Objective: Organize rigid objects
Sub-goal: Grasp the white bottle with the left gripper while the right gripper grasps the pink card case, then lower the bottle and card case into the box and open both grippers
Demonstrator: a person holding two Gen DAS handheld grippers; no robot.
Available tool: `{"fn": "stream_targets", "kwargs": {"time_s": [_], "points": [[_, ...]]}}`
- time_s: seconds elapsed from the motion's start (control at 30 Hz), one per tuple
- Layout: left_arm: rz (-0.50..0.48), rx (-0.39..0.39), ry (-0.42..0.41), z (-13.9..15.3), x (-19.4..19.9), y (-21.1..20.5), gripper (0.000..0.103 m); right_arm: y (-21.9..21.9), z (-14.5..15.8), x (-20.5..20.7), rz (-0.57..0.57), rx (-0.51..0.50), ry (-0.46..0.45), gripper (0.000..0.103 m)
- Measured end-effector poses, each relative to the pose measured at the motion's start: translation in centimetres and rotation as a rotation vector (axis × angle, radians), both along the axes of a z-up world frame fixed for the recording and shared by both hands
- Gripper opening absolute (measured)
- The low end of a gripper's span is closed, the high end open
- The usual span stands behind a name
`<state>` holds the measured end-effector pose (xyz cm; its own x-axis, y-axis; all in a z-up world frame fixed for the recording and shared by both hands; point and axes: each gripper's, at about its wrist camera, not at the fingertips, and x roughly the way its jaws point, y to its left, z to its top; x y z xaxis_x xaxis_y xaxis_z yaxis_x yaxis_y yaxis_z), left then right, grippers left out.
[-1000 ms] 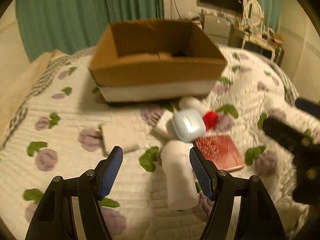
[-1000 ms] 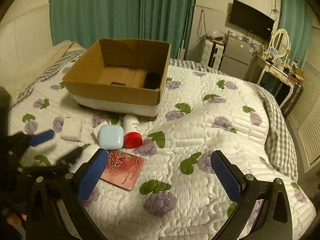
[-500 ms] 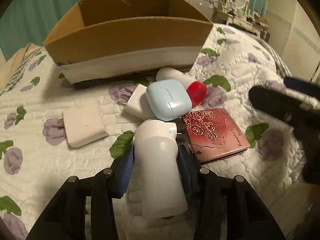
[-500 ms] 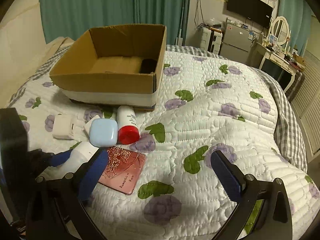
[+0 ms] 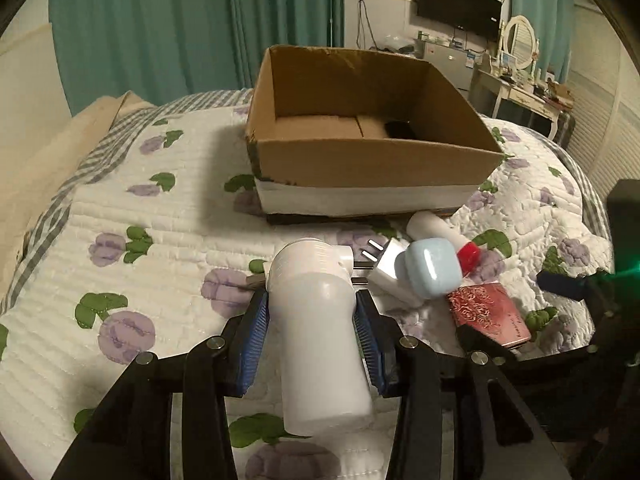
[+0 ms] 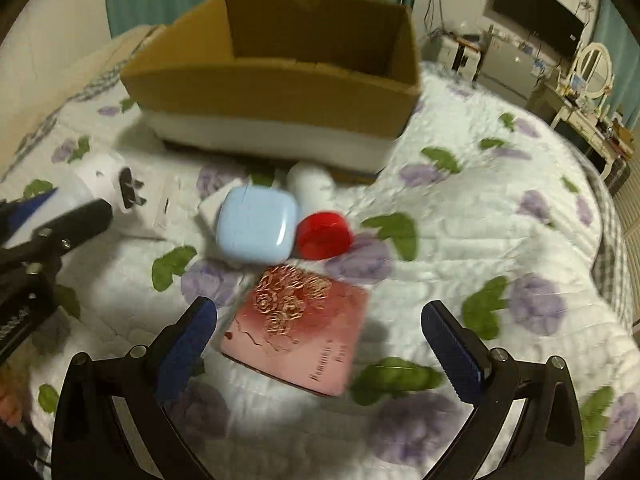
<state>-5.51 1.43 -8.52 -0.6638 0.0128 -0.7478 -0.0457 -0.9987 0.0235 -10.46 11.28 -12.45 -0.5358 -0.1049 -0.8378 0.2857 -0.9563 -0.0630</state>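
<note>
Left wrist view: we grip a white plastic bottle-shaped device with a rounded head [image 5: 316,320] between our blue ribbed fingers [image 5: 254,344], so the left gripper [image 5: 312,336] is pinching it at its narrow waist. Its head points forward past our fingertips and its wider base lies back between the black finger arms. Whether it rests on the bed or is lifted clear, we cannot tell.

Ahead and to the right of those fingers lie a white plug adapter with two metal prongs [image 5: 384,266], a pale blue rounded plastic case [image 5: 430,270] leaning on it, a white tube with a red cap [image 5: 440,232] just behind, and a pink rectangular box with gold rose print [image 5: 490,312] nearest the right finger. Farther ahead stands an open brown cardboard box with a white band at its base [image 5: 372,160], a dark object inside.

From the right wrist view, our right gripper [image 6: 320,332] has its fingers spread wide, the pink box between them, untouched. A white quilted bedspread with purple flowers and green leaves [image 6: 500,208] lies under everything.
</note>
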Motion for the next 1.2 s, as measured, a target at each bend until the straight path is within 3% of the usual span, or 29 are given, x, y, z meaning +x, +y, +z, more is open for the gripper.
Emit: {"fn": "stream_targets", "kwargs": {"time_s": [0.27, 0.4, 0.5, 0.83, 1.2], "points": [[-0.006, -0.001, -0.017, -0.7, -0.1, 0.0, 0.044, -0.7, -2.6, -1.0, -0.008, 0.021, -0.064, 0.103], [-0.005, -0.009, -0.016, -0.6, 0.1, 0.1, 0.044, -1.0, -2.6, -0.7, 0.011, 0.038, -0.052, 0.079], [-0.009, -0.012, -0.006, 0.0, 0.5, 0.3, 0.044, -1.0, -2.0, 0.0, 0.023, 0.042, -0.028, 0.075], [-0.027, -0.006, 0.07, 4.3, 2.4, 1.3, 0.044, 0.8, 5.5, 3.5, 0.032, -0.02, 0.14, 0.07], [-0.038, 0.0, 0.213, 12.0, -0.8, 2.1, 0.044, 1.7, 15.8, 0.6, 0.047, -0.119, 0.309, 0.07]]}}
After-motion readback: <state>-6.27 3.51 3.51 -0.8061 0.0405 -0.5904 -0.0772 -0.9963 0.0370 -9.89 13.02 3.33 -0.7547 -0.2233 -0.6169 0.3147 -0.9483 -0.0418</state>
